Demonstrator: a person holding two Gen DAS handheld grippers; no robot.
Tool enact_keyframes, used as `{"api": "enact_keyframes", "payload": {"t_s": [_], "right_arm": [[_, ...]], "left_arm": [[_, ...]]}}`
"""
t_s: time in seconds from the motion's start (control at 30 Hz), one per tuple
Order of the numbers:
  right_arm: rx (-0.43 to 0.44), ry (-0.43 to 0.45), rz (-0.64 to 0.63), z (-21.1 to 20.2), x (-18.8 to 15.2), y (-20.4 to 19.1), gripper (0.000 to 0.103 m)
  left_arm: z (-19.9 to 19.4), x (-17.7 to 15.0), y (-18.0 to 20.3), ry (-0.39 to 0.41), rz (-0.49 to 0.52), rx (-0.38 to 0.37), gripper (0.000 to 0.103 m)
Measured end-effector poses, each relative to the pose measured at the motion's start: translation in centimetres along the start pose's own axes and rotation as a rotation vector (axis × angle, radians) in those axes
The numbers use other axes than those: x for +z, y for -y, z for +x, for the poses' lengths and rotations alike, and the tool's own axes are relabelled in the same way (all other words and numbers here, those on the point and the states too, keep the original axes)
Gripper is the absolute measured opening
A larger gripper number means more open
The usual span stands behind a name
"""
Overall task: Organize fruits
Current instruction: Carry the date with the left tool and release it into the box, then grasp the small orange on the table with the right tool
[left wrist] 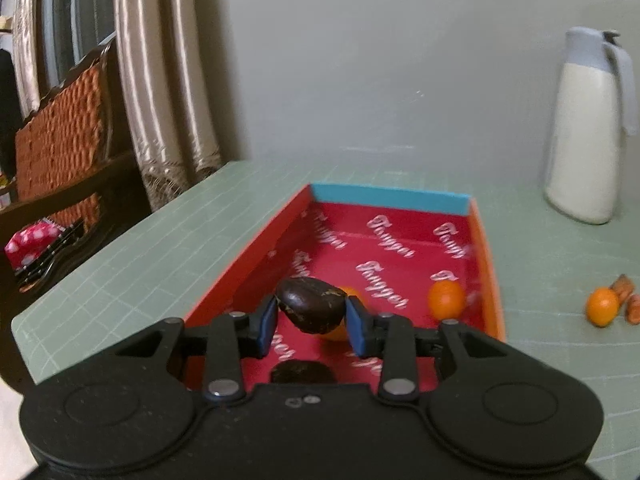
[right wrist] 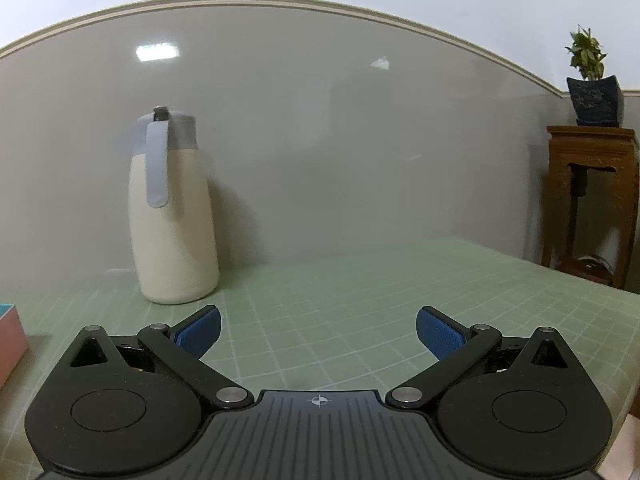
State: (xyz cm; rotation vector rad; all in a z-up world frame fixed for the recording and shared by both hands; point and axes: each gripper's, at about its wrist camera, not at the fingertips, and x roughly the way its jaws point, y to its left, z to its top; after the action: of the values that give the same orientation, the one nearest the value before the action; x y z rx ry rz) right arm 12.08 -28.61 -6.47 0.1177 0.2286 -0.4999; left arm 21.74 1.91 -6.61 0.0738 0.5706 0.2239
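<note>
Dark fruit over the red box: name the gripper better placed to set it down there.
Left. The left gripper already clamps the dark fruit above the red box; the right gripper is open over bare mat.

A green gridded cutting mat (left wrist: 160, 236) covers the table. Directly on it: a red cardboard tray (left wrist: 248, 256) ahead of the left gripper, a cream jug (left wrist: 580, 140) far right, an orange fruit (left wrist: 601, 306) beside brownish pieces (left wrist: 624, 288).

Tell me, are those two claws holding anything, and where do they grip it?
The left gripper pinches a dark fruit by its two sides, over the red box. The right gripper holds nothing.
</note>
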Motion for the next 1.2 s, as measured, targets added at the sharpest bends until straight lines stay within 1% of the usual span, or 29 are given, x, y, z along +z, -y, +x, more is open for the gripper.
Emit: {"api": "enact_keyframes", "payload": {"t_s": [0.03, 0.1, 0.13, 0.17, 0.23, 0.3, 0.37, 0.4, 0.47, 0.7, 0.87, 1.03, 1.07, 1.13, 1.17, 1.2], "right_arm": [[0.003, -0.001, -0.005, 0.0, -0.1, -0.1, 0.103], [0.009, -0.003, -0.012, 0.0, -0.1, -0.3, 0.103], [0.012, -0.003, -0.014, 0.0, -0.1, -0.3, 0.103], [0.013, -0.003, -0.016, 0.1, -0.2, -0.4, 0.103], [0.017, -0.005, -0.017, 0.1, -0.2, -0.4, 0.103], [0.021, -0.008, -0.017, 0.1, -0.3, -0.5, 0.103], [0.028, -0.010, -0.016, 0.1, -0.3, -0.7, 0.103], [0.032, -0.011, -0.018, 0.1, -0.3, -0.7, 0.103], [0.044, -0.018, -0.022, 0.1, -0.3, -1.0, 0.103], [0.119, -0.050, -0.029, 0.2, -0.3, -2.4, 0.103], [0.256, -0.077, -0.021, 0.1, -0.1, -4.2, 0.103], [0.349, -0.134, -0.035, 0.3, -0.3, -6.8, 0.101], [0.363, -0.149, -0.038, 0.5, -0.4, -7.4, 0.097], [0.392, -0.200, -0.051, 1.2, -0.5, -8.6, 0.066], [0.402, -0.231, -0.049, 1.7, -0.7, -9.1, 0.064], [0.407, -0.260, -0.042, 2.3, -0.9, -9.6, 0.064]], "left_arm": [[0.1, -0.1, -0.2, -0.010, -0.003, 0.006, 0.030], [-0.1, -0.4, -0.6, -0.015, -0.018, 0.028, 0.038], [-0.3, -0.5, -0.7, -0.018, -0.026, 0.029, 0.047], [-0.5, -0.5, -0.9, -0.016, -0.034, 0.026, 0.060], [-1.3, -0.6, -1.2, 0.011, -0.047, 0.046, 0.076], [-2.2, -0.4, -1.5, 0.045, -0.053, 0.054, 0.079], [-3.0, -0.3, -1.9, 0.057, -0.071, 0.051, 0.087], [-3.4, -0.3, -2.1, 0.064, -0.083, 0.056, 0.089], [-4.0, -0.4, -2.7, 0.077, -0.103, 0.073, 0.095], [-4.7, -1.8, -4.7, 0.085, -0.131, 0.110, 0.097], [-4.5, -2.7, -6.5, 0.082, -0.172, 0.166, 0.097], [-4.2, -2.9, -8.6, 0.056, -0.250, 0.194, 0.097], [-4.2, -2.9, -8.8, 0.052, -0.261, 0.199, 0.097], [-4.2, -3.1, -9.3, 0.045, -0.277, 0.196, 0.097], [-4.2, -3.1, -9.6, 0.046, -0.282, 0.187, 0.097], [-4.3, -3.2, -9.7, 0.048, -0.280, 0.183, 0.097]]}}
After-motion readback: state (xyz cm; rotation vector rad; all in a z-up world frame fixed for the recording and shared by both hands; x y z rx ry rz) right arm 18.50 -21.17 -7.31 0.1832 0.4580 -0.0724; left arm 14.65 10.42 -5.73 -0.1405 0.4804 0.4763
